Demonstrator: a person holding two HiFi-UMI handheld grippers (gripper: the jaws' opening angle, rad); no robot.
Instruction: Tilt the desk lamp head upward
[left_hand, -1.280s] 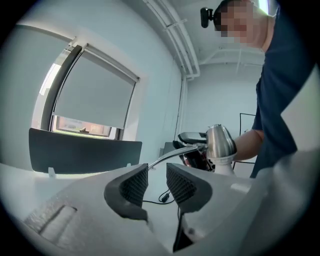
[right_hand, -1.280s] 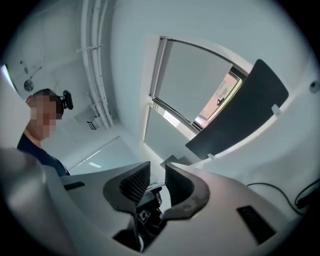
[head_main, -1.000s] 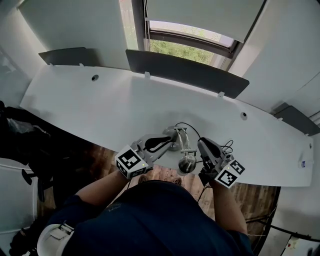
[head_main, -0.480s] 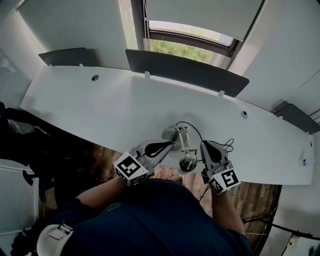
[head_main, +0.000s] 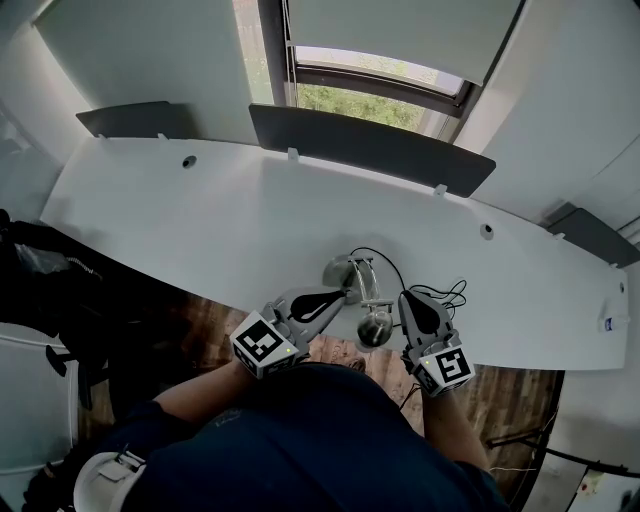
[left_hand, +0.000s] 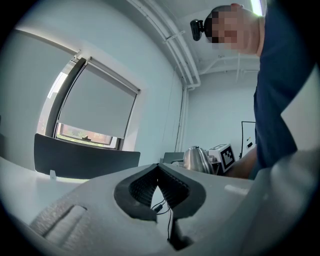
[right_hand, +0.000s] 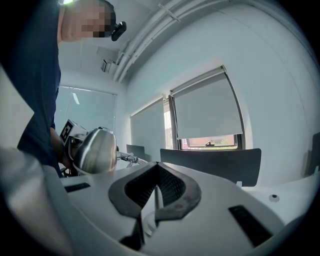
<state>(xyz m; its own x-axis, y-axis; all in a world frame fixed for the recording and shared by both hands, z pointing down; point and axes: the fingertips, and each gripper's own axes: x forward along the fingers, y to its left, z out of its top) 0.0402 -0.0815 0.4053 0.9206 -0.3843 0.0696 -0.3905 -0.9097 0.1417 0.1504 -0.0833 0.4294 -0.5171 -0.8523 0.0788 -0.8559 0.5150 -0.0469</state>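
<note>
A person in a dark blue top (head_main: 300, 430) stands at the near edge of a curved white desk (head_main: 200, 215), seen from above, a gripper in each hand. The left gripper (head_main: 343, 293) has its jaws pressed together with nothing between them. The right gripper (head_main: 405, 298) is closed and empty too. Between the two sits the lamp head (head_main: 375, 328) – a rounded metal dome at the desk's front edge, above the wooden floor (head_main: 210, 318) – and neither gripper grips it. Just behind it the lamp base (head_main: 338, 270) stands on the desk, with a black cable (head_main: 378, 254) looping past it. Farther back a dark panel (head_main: 370, 145) lines the desk's rear edge. Beyond it is a window (head_main: 370, 100) showing greenery under a lowered blind (head_main: 400, 30).
</note>
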